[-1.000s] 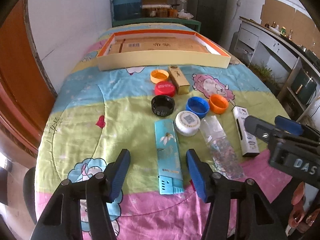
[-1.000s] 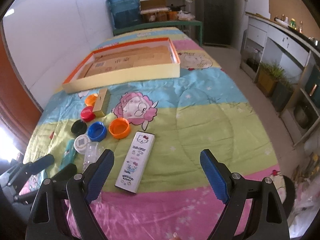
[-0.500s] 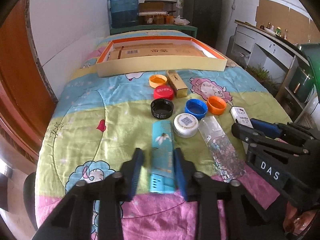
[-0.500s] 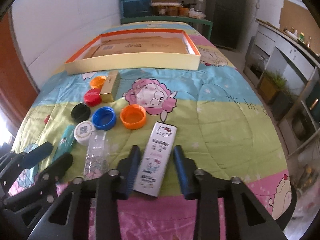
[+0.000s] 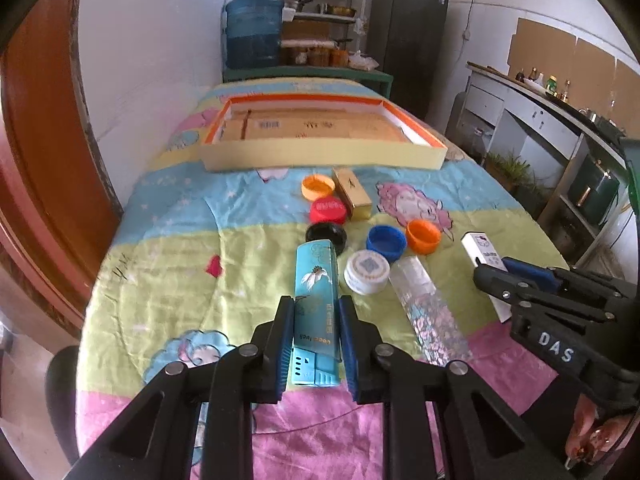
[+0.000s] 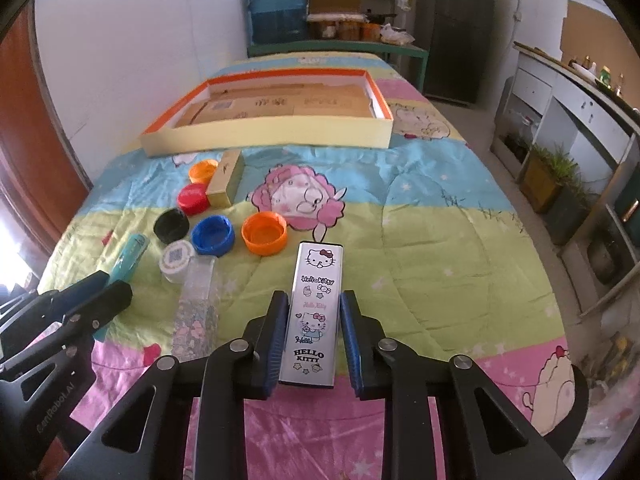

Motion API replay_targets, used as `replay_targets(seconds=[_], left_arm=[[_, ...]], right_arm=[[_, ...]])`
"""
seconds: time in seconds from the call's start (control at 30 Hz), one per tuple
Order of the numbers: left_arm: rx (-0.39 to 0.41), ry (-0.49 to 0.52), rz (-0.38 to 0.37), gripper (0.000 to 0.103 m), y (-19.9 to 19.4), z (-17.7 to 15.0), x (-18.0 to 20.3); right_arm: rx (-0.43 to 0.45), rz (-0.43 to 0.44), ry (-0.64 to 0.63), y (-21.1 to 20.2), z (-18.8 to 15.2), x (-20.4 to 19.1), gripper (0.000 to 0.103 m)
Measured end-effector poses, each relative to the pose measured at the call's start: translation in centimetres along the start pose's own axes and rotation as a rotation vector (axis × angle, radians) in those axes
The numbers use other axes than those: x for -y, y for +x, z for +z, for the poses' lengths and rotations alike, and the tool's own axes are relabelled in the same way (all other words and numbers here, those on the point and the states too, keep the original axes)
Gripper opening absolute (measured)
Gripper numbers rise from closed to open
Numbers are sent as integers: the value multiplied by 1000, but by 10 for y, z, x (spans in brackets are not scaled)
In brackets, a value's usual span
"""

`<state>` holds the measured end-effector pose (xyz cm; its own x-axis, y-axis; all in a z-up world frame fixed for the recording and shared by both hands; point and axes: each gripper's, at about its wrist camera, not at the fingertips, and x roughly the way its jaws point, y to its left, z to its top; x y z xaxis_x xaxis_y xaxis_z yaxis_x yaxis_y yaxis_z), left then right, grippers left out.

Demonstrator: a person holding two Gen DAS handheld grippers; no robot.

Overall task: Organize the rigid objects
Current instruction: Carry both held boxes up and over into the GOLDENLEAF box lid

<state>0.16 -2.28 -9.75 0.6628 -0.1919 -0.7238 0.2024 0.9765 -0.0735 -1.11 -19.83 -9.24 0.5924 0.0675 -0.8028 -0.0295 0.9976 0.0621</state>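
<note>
Left tongs (image 5: pixel 316 344): clamped on the near end of a slim turquoise box (image 5: pixel 316 300) with a white flower, near the bed's front edge.
Right tongs (image 6: pixel 314 340): just closed onto a white case (image 6: pixel 316 312) reading "Hello Kitty", its cartoon cat wearing a pink bow.
Bed (image 6: pixel 440 240): quilted cartoon cover in pink, green and blue bands.
Middle: round plastic caps, including orange cap (image 6: pixel 264 234) and blue cap (image 6: pixel 213 235).
Far end: shallow orange-rimmed tray (image 6: pixel 272 130), cardboard-lined.

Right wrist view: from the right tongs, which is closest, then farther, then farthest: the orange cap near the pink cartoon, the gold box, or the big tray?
1. Open orange plastic cap, just ahead, left.
2. Gold cardboard box, farther, left.
3. Orange-rimmed cardboard tray, far end.
</note>
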Motion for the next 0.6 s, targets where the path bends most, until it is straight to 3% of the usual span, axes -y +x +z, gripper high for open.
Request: replay_targets(seconds=[0.6], left_arm=[[69, -32, 35, 23, -22, 42, -9]], right_arm=[[99, 26, -69, -26, 33, -4, 27]])
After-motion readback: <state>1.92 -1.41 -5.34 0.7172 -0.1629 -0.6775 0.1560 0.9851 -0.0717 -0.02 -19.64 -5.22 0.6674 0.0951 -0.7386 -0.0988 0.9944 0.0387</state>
